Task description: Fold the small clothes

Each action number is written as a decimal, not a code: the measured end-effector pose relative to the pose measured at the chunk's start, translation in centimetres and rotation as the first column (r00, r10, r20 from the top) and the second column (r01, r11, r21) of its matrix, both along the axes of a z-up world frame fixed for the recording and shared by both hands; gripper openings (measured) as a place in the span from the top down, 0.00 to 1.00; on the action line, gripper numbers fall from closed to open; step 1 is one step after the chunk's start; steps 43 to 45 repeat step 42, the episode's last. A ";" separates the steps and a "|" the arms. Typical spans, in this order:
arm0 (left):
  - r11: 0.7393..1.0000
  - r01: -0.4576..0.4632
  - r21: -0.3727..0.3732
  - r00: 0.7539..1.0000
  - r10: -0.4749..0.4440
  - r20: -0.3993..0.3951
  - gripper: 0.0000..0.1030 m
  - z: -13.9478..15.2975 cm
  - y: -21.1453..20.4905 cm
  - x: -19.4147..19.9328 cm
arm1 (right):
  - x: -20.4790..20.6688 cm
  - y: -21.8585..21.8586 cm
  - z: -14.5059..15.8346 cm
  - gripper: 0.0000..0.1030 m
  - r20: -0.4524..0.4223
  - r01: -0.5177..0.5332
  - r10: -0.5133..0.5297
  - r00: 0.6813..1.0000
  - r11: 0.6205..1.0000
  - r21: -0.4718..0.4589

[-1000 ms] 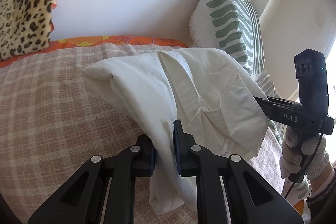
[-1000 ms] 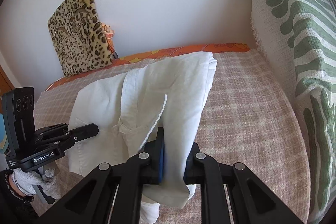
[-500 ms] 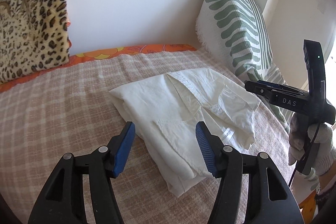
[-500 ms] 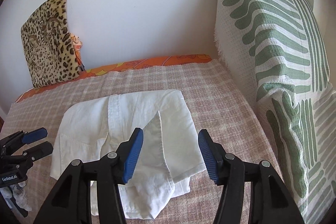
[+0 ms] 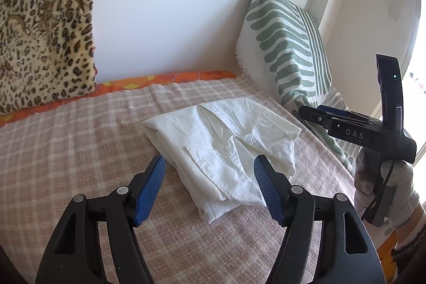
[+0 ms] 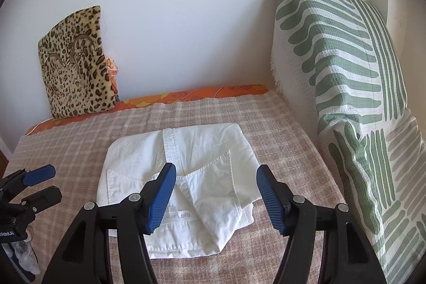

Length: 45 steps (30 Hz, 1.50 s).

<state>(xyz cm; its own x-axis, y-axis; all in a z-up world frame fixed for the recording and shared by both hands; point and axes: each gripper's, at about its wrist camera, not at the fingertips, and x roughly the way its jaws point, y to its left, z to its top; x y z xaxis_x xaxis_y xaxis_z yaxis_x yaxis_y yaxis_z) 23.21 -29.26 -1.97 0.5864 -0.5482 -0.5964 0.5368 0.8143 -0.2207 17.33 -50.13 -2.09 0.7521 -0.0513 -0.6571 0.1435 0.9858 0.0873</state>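
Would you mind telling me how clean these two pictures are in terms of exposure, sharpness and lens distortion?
Left wrist view: the window at the right edge is blown out to white, while the white garment stays sharp with its seams clear. Right wrist view: lighting is even and soft, and a printed label on the garment is partly readable. Both views: fisheye bending and dark vignetted corners.

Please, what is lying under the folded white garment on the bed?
The white garment rests directly on a checked pink-beige blanket. An orange flowered sheet shows at the blanket's far edge. Whether the sheet continues under the garment cannot be seen, because the blanket covers it.
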 end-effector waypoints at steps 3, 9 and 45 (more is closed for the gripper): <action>1.000 0.009 -0.003 1.000 -0.009 0.016 0.33 0.6 0.3 -1.0 | -0.8 0.5 0.6 0.31 0.015 0.001 -0.001 1.000 1.000 0.005; 1.000 -0.003 0.011 1.000 0.002 0.030 0.32 1.4 0.6 -2.4 | -2.1 1.7 1.2 0.27 0.027 0.006 -0.005 1.000 0.999 -0.032; 0.990 -0.058 0.130 0.993 0.043 0.114 0.20 1.9 0.5 -5.5 | -4.1 3.0 1.9 0.25 0.042 0.013 -0.011 0.999 0.999 -0.041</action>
